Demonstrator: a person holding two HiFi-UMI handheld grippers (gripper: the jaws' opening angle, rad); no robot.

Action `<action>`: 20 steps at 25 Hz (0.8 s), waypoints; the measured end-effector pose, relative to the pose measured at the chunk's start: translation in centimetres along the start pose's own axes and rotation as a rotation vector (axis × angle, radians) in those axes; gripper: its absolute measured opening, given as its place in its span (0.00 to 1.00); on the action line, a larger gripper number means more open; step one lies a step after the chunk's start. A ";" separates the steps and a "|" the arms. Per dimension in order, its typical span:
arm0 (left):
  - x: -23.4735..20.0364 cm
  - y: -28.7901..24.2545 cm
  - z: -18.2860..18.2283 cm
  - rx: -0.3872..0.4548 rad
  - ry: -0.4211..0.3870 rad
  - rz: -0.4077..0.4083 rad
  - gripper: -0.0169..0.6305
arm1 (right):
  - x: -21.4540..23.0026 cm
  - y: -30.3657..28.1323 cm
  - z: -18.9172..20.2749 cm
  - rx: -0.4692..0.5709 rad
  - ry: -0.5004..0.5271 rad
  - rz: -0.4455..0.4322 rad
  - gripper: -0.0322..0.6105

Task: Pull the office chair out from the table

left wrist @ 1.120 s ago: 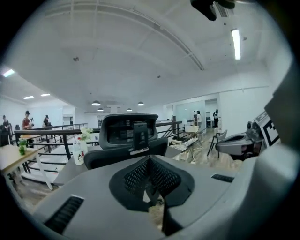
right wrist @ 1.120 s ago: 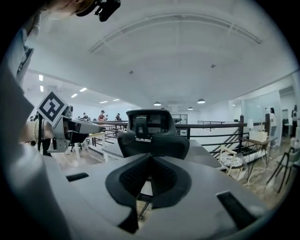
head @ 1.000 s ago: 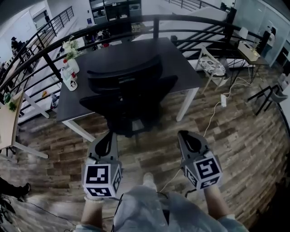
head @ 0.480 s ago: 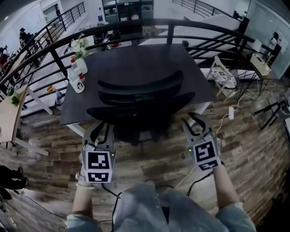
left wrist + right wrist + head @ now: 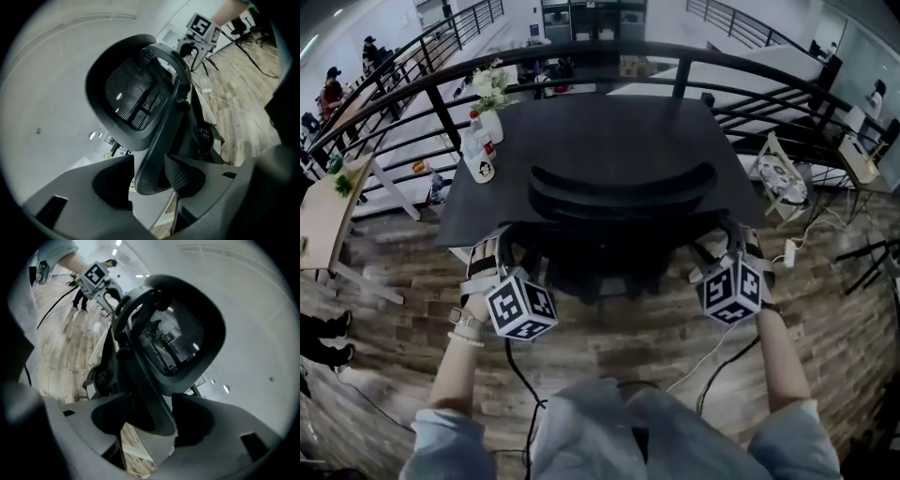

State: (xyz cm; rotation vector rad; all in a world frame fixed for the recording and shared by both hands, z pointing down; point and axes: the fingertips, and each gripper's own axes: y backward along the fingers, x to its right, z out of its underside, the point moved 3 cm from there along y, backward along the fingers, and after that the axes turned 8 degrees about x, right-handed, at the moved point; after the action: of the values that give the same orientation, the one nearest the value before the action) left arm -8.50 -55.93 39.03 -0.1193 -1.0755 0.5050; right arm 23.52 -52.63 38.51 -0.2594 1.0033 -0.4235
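**Fig.** Head view: office chair [image 5: 623,186] pushed in at near edge of dark desk [image 5: 600,127], curved backrest lying over the desk top as seen from above.

- **Position:** L gripper [image 5: 499,249] sits at the chair's left side and R gripper [image 5: 737,246] at its right. Both are low by the desk edge, pointing at the chair.
- **L gripper view:** jaws wide apart, having just been opening. A black frame bar [image 5: 159,126] of the chair stands btwn them, close to one pad w/ a gap to the other. No squeeze shows, so the grip is released.
- **R gripper view:** likewise, jaws spread wide and just been opening. The chair's bar is btwn them, unclamped.
- **Both gripper views:** mesh backrest fills the middle, w/ the opposite gripper showing beyond it.
- **Surroundings:** desk's far-left corner carries a vase w/ flowers [image 5: 492,98], a bottle [image 5: 472,141] & a mug [image 5: 483,167]. Wood floor [image 5: 394,323] lies below, black railing [image 5: 581,52] behind the desk.
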 end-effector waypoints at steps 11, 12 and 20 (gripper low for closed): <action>0.9 -3.9 1.7 -0.126 -0.325 0.010 0.40 | 0.2 -4.1 0.8 -0.077 0.238 -0.029 0.50; 0.9 -4.1 1.7 -0.140 -0.344 -0.005 0.37 | 0.3 -4.3 0.7 -0.077 0.241 -0.024 0.50; 1.4 -4.4 1.6 -0.183 -0.450 -0.065 0.34 | 0.0 -4.3 1.3 -0.110 0.296 -0.011 0.40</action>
State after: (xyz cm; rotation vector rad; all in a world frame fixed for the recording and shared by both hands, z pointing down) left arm -7.85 -59.43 42.45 -0.1344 -1.5618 0.3811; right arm 23.71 -56.46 40.90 -0.3063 1.3180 -0.4247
